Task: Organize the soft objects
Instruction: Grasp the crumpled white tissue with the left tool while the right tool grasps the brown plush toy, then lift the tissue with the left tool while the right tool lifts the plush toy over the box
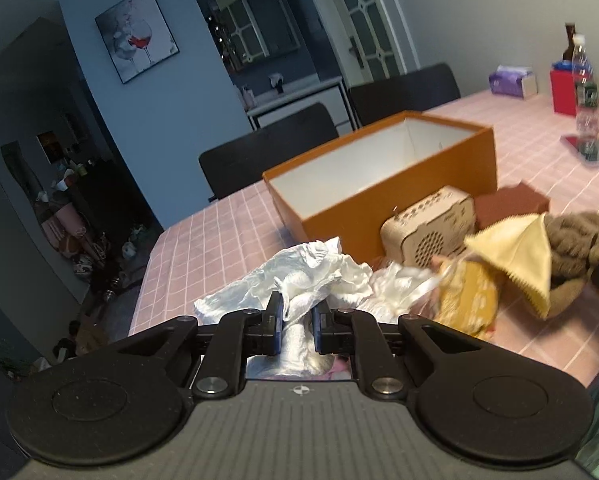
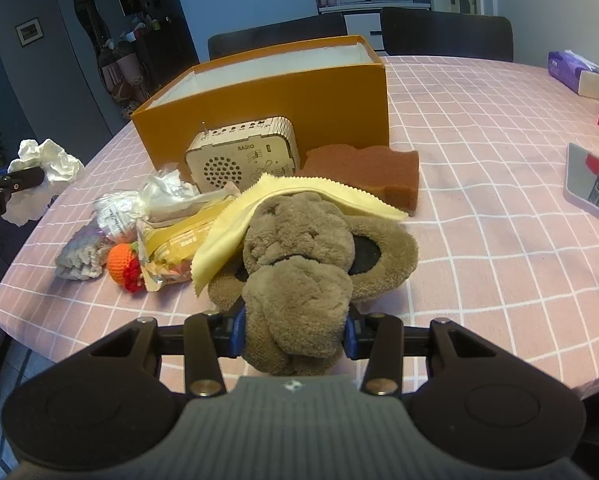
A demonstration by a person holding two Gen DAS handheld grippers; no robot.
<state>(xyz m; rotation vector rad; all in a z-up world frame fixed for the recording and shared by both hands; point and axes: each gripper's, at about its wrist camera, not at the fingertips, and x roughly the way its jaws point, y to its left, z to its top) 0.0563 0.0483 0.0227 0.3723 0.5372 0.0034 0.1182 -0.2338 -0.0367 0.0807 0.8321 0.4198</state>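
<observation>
The left gripper (image 1: pixel 295 322) is closed almost fully on a crumpled white tissue (image 1: pixel 299 276), which bunches between its blue pads and spills out above and below them; in the right wrist view the same wad appears beyond the table's left edge, clear of the cloth. The right gripper (image 2: pixel 294 334) stands partly closed on a brown plush toy (image 2: pixel 303 280), both pads pressed into one thick lobe of it, while the rest of the toy lies on the pink checked tablecloth (image 2: pixel 479 184) toward the near edge. A pale yellow cloth (image 2: pixel 235 220) with a pinked edge drapes over the far part of the toy. Left of it sits a loose heap: a yellow snack wrapper (image 2: pixel 175 246), crumpled clear plastic (image 2: pixel 163 194), an orange and red crochet piece (image 2: pixel 125 266), and a grey knitted piece (image 2: pixel 79 254). Behind the heap stands a small wooden radio (image 2: pixel 241 154), just beside a brown sponge (image 2: pixel 363 172), and behind both, toward the far edge, is an open orange box (image 2: pixel 267 96) with a white interior. Two dark chairs (image 2: pixel 447 34) stand along the far edge.
</observation>
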